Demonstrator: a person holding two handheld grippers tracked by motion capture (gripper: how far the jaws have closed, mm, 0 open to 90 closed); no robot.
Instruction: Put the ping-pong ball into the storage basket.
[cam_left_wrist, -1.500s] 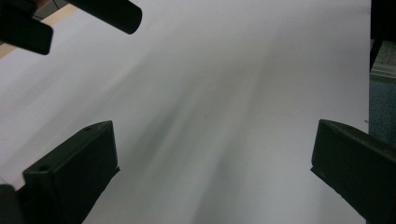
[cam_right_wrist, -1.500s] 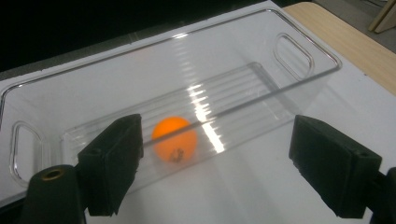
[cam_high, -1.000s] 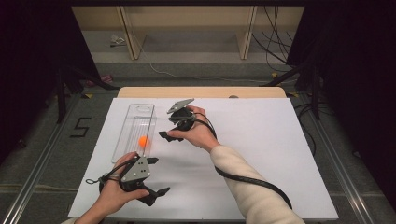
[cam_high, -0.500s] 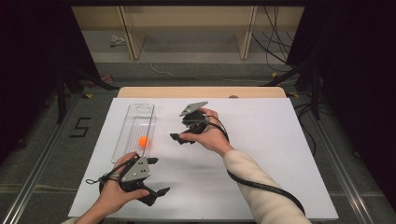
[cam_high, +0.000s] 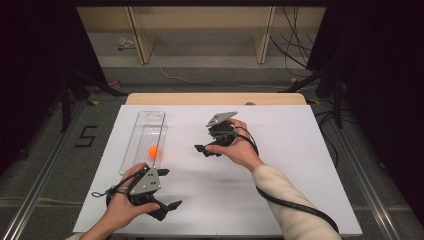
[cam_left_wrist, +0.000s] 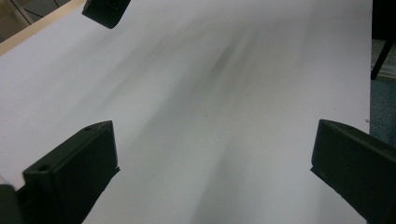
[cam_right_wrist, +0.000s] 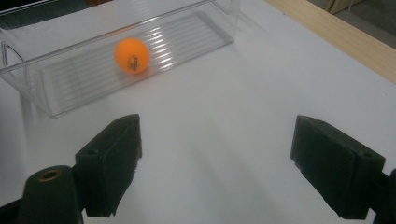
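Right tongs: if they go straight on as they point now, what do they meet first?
Probably the near long wall of the clear tray, with the orange ball just behind it. The right tongs stand open over bare white tabletop; depth is hard to judge.

In the high view, the clear tray (cam_high: 145, 137) is occupying the left centre of the frame, its walls blocking any low sideways pass there, and an orange ball (cam_high: 154, 151) is sitting inside it near its lower end. The left gripper (cam_high: 167, 189) is taking up the lower left, the right gripper (cam_high: 204, 148) the centre, jaws spread wide. The white table (cam_high: 300, 165) is lying bare across the whole right half and the lower middle, leaving open passage there.
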